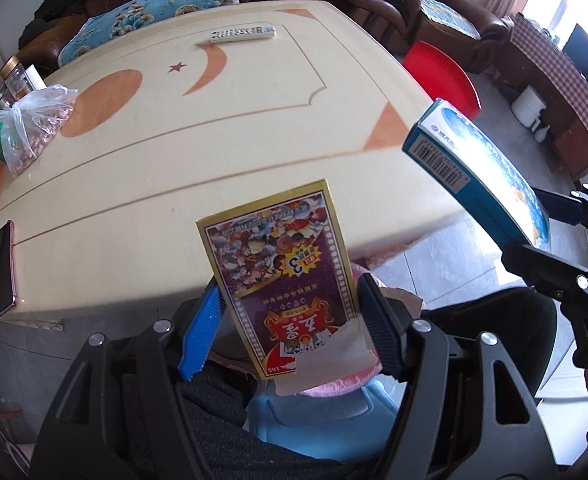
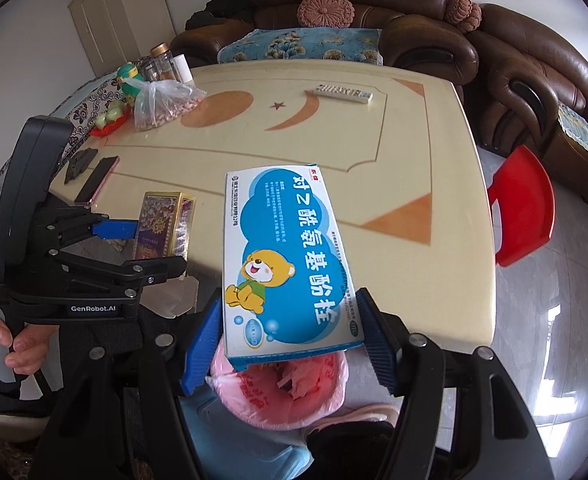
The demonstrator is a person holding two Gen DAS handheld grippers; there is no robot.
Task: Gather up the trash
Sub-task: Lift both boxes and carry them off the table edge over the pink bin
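Both grippers are loaded: left gripper [image 1: 289, 316] pinching the card box [image 1: 281, 276], right gripper [image 2: 289, 332] clamping the medicine box [image 2: 285, 256], just off the table's [image 2: 414, 152] near edge. Center each over the pink-lined bin [image 2: 281, 396] before releasing, I'd say.

The gold-bordered purple cardboard playing-card box [image 1: 281, 276] carries a red-and-gold emblem. The flat blue-and-white cardboard medicine box [image 2: 285, 256] shows a yellow cartoon bear in a green shirt. The cream tabletop [image 2: 414, 152] bears orange circle, crescent and triangle inlays (plus one small maroon star). The bin's thin plastic liner [image 2: 253, 396] is pink; the plastic stool [image 2: 526, 204] is red.
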